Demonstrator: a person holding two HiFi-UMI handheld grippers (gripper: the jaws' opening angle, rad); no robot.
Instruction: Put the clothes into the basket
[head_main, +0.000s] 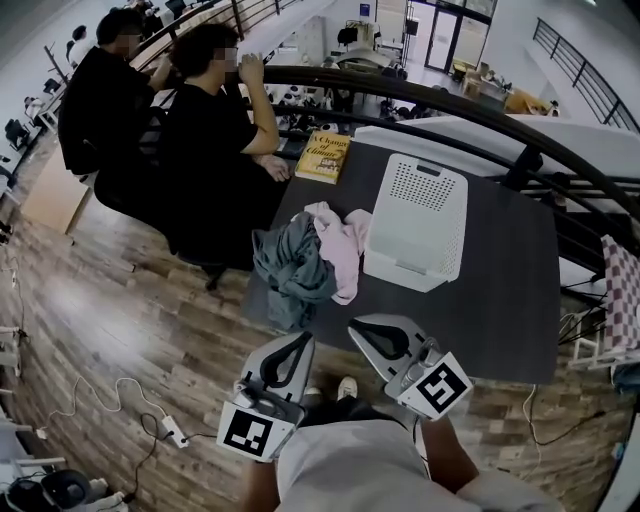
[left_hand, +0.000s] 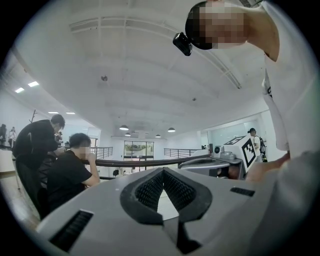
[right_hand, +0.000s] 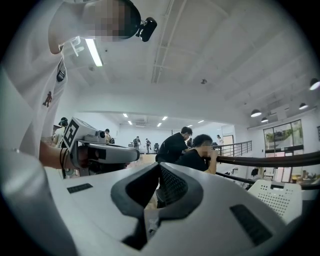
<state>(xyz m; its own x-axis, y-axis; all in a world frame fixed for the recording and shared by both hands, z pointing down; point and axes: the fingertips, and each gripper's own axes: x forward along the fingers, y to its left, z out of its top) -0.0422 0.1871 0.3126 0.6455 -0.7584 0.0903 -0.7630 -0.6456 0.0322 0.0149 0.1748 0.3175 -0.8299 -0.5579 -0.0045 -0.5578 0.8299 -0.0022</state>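
Note:
A heap of clothes lies at the left end of the dark table (head_main: 500, 310): a grey-blue garment (head_main: 292, 268) hanging over the near edge and a pink one (head_main: 346, 243) beside it. To their right the white perforated basket (head_main: 418, 222) stands on the table; it also shows in the right gripper view (right_hand: 281, 198). My left gripper (head_main: 301, 339) and right gripper (head_main: 357, 326) hover side by side close to my body, just short of the table's near edge and below the clothes. Both point level, their jaws meet at the tips, and nothing is between them (left_hand: 163, 170) (right_hand: 159, 165).
A yellow book (head_main: 323, 157) lies at the table's far left corner. Two people in black (head_main: 205, 150) sit and stand by that corner. A dark curved railing (head_main: 480, 105) runs behind the table. Cables and a power strip (head_main: 172, 432) lie on the wood floor at left.

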